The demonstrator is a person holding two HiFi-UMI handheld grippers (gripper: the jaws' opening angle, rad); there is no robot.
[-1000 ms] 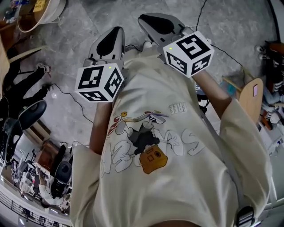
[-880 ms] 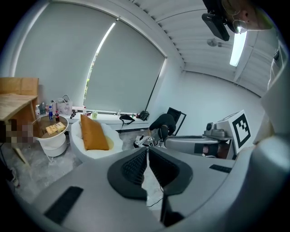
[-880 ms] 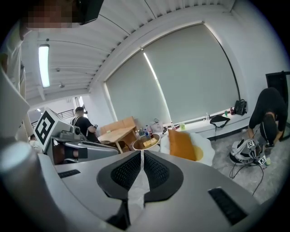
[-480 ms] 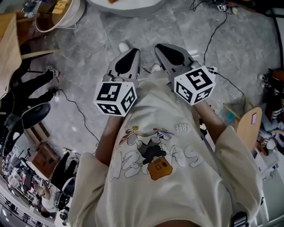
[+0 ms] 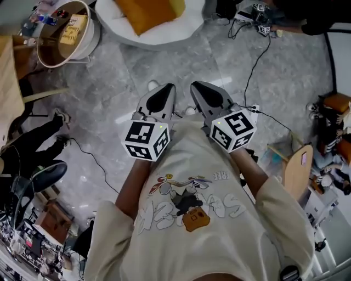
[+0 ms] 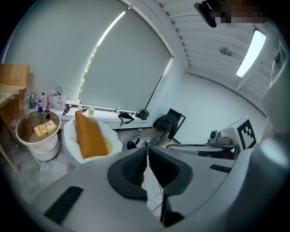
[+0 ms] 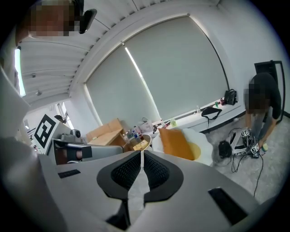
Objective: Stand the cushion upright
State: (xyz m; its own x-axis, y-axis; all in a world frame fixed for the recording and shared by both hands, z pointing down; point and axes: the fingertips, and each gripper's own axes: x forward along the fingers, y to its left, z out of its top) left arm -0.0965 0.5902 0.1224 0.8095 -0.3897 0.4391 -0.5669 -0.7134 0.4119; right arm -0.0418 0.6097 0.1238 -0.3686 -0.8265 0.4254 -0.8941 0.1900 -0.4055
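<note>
The left tongs (image 5: 166,89) and right tongs (image 5: 196,86) are both closed tight and empty. At twelve o'clock from them, the orange rectangular fabric cushion (image 5: 149,11) lies in a white rounded chair (image 5: 173,33).

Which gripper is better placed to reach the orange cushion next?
Left, slightly: in the head view the cushion lies ahead-left, nearer the left gripper than the right gripper. Both have shut, empty jaws.

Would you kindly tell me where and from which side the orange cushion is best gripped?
Probably its upper edge, near the corners, coming from the near front side. The orange cushion lies tilted back in the white chair, whose rim rises around it, so that thin raised edge looks like the freest part to pinch.
</note>
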